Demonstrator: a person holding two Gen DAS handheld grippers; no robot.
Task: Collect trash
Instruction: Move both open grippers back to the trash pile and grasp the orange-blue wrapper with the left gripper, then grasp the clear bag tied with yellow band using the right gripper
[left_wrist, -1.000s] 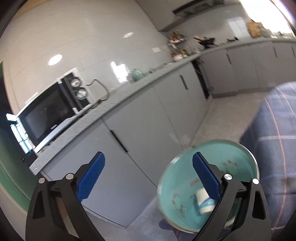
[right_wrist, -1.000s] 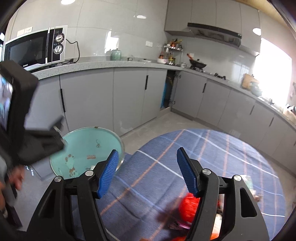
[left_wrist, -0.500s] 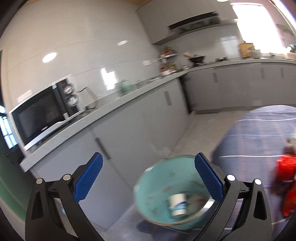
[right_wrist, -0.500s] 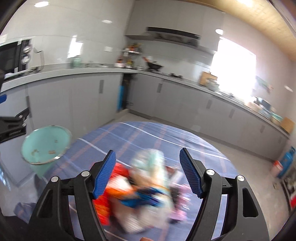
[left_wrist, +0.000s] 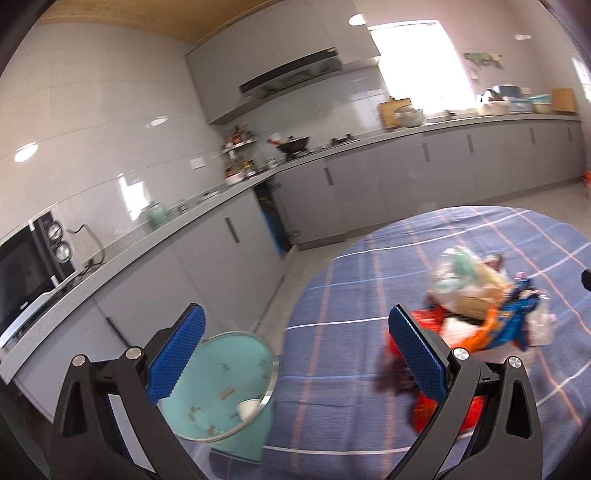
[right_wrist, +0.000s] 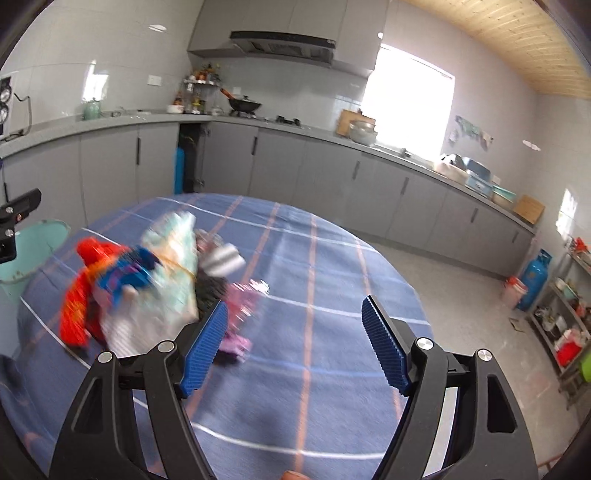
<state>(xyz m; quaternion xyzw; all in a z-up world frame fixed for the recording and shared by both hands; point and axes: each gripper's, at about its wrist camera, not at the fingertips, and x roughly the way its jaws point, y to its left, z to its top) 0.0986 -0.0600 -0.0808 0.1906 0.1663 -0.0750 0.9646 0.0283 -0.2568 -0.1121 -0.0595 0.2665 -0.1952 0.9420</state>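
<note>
A pile of trash (right_wrist: 147, 280) lies on a round table with a blue plaid cloth (right_wrist: 314, 280): red, blue, white and pink wrappers, blurred. It also shows in the left wrist view (left_wrist: 476, 314). A teal bin (left_wrist: 225, 391) stands on the floor left of the table with a white cup (left_wrist: 248, 408) inside; the bin also shows in the right wrist view (right_wrist: 29, 247). My left gripper (left_wrist: 295, 354) is open and empty, between bin and pile. My right gripper (right_wrist: 291, 347) is open and empty above the cloth, right of the pile.
Grey kitchen cabinets (left_wrist: 229, 258) and countertop run along the walls behind the table. A microwave (left_wrist: 26, 273) sits at the left. A blue gas cylinder (right_wrist: 533, 278) and a shelf rack (right_wrist: 569, 325) stand at the far right on the floor.
Both grippers swung to the right, from the bin and cabinets toward the table. The trash pile has come into both views. Both grippers stayed open.
</note>
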